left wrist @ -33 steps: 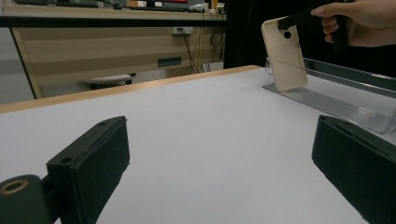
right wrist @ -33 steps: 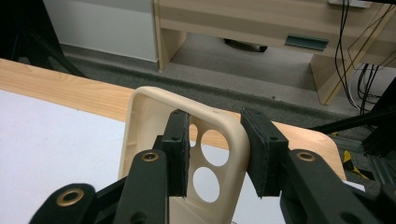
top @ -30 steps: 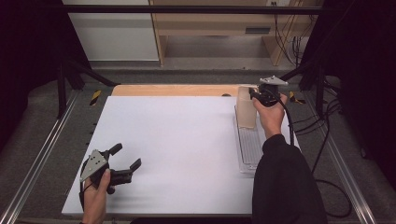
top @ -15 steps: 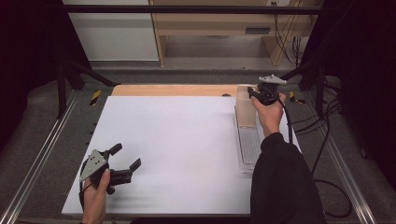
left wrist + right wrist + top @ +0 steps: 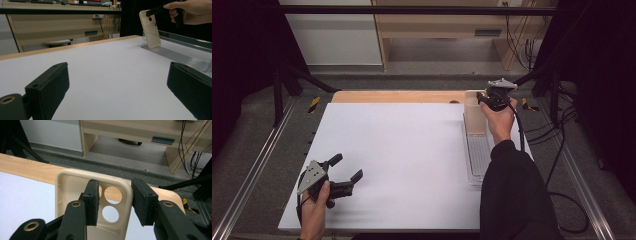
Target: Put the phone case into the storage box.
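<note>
Counter layout: phone case, rack and two grippers

Phone case (image 5: pixel 475 116) stands upright at the far end of the clear rack (image 5: pixel 478 157), which runs front to back along the right edge of the counter (image 5: pixel 402 145). Right gripper (image 5: pixel 488 98) sits at the case's top, one jaw inside its rim, one outside. Left gripper (image 5: pixel 343 172) lies at the near left corner, well apart. A shelf unit (image 5: pixel 447 30) stands behind the counter.

left claw (image 5: pixel 347 172) spread, right claw (image 5: pixel 115 202) narrowed
</note>
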`<state>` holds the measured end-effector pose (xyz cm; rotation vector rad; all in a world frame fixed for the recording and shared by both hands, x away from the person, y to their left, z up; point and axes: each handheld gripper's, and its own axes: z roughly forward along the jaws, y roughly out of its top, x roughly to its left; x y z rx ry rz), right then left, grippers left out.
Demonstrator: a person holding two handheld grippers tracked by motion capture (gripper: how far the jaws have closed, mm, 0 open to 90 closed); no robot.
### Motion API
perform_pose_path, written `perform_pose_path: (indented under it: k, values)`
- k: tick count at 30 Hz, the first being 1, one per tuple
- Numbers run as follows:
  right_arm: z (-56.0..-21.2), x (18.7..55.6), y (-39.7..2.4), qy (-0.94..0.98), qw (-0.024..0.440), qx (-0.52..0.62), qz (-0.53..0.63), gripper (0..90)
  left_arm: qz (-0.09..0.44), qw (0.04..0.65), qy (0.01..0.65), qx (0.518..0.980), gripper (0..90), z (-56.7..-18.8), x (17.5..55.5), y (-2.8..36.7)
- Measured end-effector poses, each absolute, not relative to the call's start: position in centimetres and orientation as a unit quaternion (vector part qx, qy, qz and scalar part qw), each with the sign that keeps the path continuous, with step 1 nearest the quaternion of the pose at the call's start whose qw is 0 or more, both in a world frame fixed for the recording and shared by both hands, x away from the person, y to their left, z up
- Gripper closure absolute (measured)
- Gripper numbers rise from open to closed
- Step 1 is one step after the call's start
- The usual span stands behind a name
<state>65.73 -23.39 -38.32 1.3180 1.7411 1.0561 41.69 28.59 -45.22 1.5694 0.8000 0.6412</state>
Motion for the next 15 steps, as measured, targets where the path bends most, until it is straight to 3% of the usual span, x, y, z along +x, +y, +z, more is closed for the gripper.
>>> perform_pose_path:
  k: [13, 15]
  values:
    - [-38.48, 65.84, -23.71, 0.669, 0.342, 0.52, 0.406, 55.1, 0.274, 0.591, 0.345, 0.675, 3.7, -45.31, 41.8, 28.3]
    - [-38.41, 65.8, -23.99, 0.665, 0.339, 0.525, 0.409, 51.3, 0.275, 0.59, 0.343, 0.677, 3.7, -45.31, 41.8, 28.24]
